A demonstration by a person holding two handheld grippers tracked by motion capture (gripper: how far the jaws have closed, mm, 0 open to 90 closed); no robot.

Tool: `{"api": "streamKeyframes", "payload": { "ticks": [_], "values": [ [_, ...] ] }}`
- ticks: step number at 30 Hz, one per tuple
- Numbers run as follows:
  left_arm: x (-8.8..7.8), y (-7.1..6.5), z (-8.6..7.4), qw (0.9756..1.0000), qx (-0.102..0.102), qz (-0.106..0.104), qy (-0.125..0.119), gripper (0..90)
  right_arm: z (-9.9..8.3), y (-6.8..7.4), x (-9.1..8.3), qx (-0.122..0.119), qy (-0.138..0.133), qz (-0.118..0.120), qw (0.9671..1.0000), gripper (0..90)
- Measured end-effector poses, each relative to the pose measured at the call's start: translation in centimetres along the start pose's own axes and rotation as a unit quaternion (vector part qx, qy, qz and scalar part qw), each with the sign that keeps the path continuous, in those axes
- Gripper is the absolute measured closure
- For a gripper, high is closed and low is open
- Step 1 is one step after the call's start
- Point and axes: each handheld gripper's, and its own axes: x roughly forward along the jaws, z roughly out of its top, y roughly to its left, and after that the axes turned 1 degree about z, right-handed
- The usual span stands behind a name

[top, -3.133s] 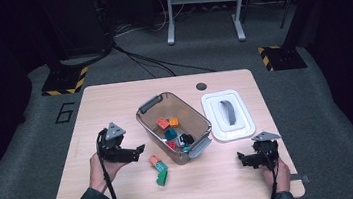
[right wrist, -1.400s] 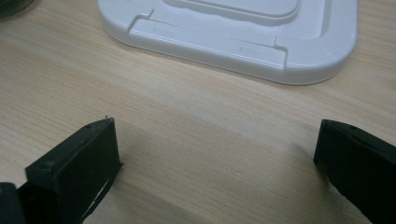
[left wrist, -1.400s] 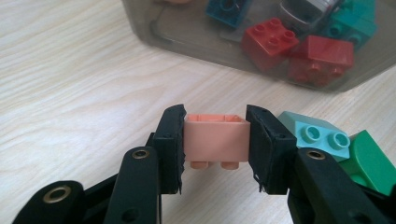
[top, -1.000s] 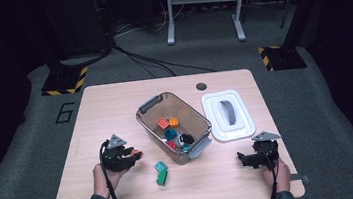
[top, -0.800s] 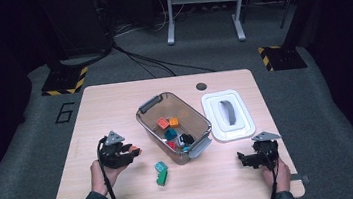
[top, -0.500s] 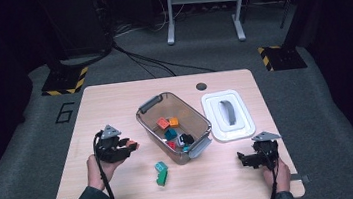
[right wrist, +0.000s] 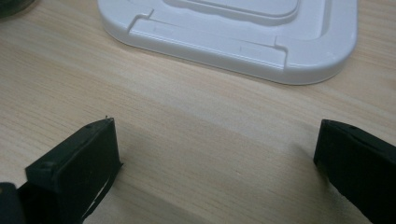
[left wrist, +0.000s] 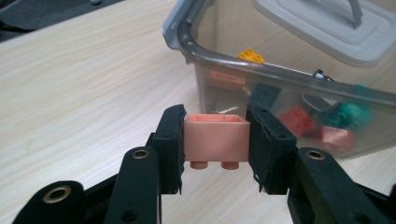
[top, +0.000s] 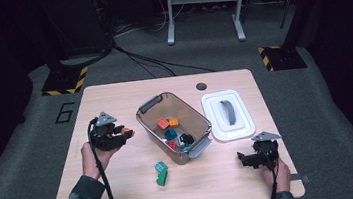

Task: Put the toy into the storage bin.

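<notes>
One step is in hand: carrying the salmon-pink plastic building brick (left wrist: 215, 138) into the clear plastic storage bin with grey handles (top: 151, 104), which serves as the landmark below.

1. Tabletop. The light wooden tabletop (top: 113, 94) carries the bin at its centre. Keep the transfer path above this surface, clear of the loose parts.

2. Bin. It stands open and holds several coloured bricks. Approach from its left side and clear the grey rim (left wrist: 224, 58) before any release; the brick sits below rim level in the left gripper view, so more height is judged necessary.

3. Lid. The white rectangular plastic lid with a grey handle (top: 227, 115) lies just right of the bin. It is not involved in this step.

4. Left hand-held gripper (top: 118, 135). Positioned left of the bin, it is clenched on the pink brick, pads pressing two opposite side walls, studs pointing down. Maintain the clamp until the brick is over the bin interior, then release low to avoid bounce.

5. Right hand-held gripper (top: 245, 158). Positioned to the near right of the bin, beside the lid, jaws spread wide with nothing between them.

6. Loose green plastic bricks (top: 161, 172). They lie in front of the bin, judged the next items to collect.
</notes>
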Motion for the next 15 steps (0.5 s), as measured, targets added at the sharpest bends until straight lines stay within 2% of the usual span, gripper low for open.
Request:
{"api": "streamKeyframes", "payload": {
  "ticks": [5,15],
  "values": [
    [-0.2,0.2,1.5,0.9999,0.005,0.009,-0.008,59.1,0.0,0.0,0.0,0.001,0.0,0.0,1.0,0.0],
    [-0.6,0.3,4.8,0.9991,0.028,0.025,-0.018,59.1,0.0,0.0,0.0,0.0,0.0,0.0,1.0,0.0]
  ]
}}
